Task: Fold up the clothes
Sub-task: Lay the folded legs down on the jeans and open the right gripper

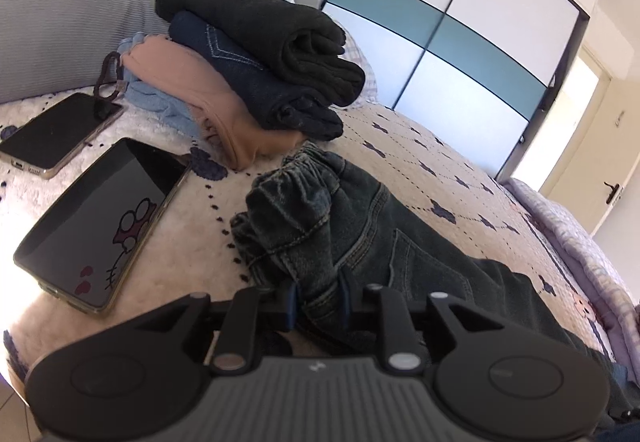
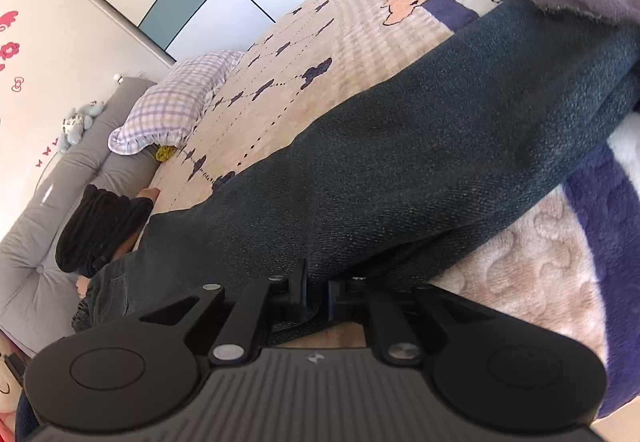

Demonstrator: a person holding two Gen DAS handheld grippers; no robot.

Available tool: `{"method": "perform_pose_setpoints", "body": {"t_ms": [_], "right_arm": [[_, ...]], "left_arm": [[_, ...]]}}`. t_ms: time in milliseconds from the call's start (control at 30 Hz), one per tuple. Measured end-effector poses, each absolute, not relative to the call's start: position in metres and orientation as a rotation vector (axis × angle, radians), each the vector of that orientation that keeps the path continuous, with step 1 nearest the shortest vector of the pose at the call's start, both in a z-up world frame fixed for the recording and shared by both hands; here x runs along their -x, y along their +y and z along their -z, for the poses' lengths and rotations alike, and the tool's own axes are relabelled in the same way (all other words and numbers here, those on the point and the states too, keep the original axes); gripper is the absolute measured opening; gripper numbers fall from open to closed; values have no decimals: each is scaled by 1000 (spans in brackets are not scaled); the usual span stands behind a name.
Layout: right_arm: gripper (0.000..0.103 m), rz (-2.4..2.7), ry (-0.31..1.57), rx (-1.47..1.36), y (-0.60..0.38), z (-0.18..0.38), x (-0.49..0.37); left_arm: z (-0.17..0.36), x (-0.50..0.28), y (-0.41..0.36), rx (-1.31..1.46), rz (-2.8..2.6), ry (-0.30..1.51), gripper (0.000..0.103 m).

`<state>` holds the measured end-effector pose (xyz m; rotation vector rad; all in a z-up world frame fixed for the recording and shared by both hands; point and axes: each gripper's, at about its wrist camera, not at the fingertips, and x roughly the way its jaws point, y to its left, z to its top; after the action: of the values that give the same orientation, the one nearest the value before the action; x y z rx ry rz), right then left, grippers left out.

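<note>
**Jeans gripped at both ends, fold not yet made**

A stack of folded clothes [image 1: 256, 73] is seen already finished on the bed [image 1: 432, 161], near two phones [image 1: 104, 217]: a black knit on top, dark denim beneath it, then a tan piece and a light blue one. That part of the task is judged done.

A pair of dark jeans [image 1: 360, 242] is laid lengthwise across the bed, unfolded. Its gathered waistband end is held by the left gripper [image 1: 320, 300], whose fingers are narrowly parted with a bunch of denim pinched between them. The leg fabric is held by the right gripper [image 2: 318, 290], its fingers closed almost fully on the cloth.

What is left, as judged: the jeans are to be folded and added to the stack. No other loose garments can be made out.
</note>
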<state>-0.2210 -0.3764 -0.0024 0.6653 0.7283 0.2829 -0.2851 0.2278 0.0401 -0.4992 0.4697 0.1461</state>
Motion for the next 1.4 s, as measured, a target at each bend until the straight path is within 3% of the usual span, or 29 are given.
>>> {"method": "perform_pose_setpoints", "body": {"t_ms": [133,333,533,600,700,833,967,1100,1200,1400], "right_arm": [[14,-270,735,-676,-387,-3,227],[31,-266,770,-410,-377,-27,245],[34,-353,650,-210,-357,-69,247],[42,-406,611,-217,-345,-76,230],[42,-452,630,-160,-312,-74,188],[42,-508,678,-88,-263,-60,128],[42,-557,687,29,-217,-49,97],[45,-589,713,168,-191,-28,106],[44,-598,746,148,-200,-24,123],[41,-650,800,122,-216,-36,123]], "left_arm": [[-58,295,235,522,-165,447,34],[-94,299,229,366,-225,373,36],[-93,233,181,231,-47,502,53],[-88,206,157,171,0,547,55],[-77,167,128,135,66,594,57],[-54,132,114,140,51,663,57],[-32,147,112,137,31,671,57],[-26,176,115,125,20,647,56],[-26,187,120,154,18,641,50],[-24,189,117,148,-1,628,50]]}}
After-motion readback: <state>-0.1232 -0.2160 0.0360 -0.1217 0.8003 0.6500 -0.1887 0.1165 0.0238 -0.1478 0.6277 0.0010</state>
